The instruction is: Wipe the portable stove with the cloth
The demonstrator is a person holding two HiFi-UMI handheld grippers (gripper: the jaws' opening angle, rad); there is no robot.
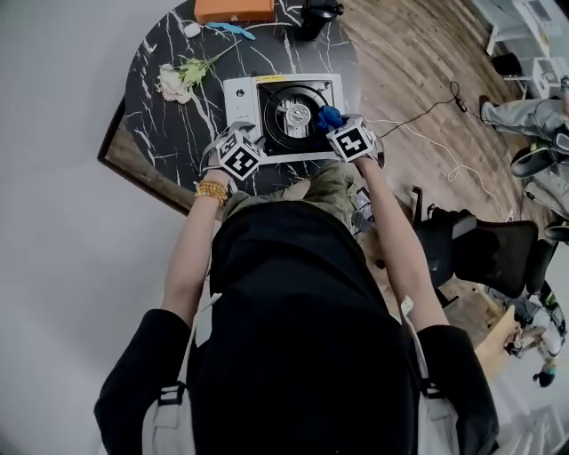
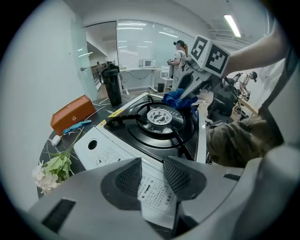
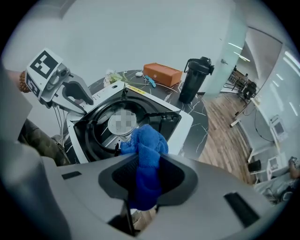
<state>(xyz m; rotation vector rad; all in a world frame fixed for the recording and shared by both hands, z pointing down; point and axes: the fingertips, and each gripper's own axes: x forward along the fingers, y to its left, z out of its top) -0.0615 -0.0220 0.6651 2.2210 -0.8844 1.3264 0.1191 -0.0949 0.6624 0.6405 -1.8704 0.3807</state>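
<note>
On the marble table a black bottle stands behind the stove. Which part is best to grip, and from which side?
Probably the straight round body of the black bottle, below its lid, tongs level, coming from the portable stove side. It stands upright; the body is even, while the lid looks uneven.

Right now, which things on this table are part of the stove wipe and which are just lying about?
In the job: portable stove, blue cloth, right tongs shut on the cloth, left tongs gripping the stove's front corner.

Lying about: orange case, white flower sprig, black bottle, small light-blue item.
</note>
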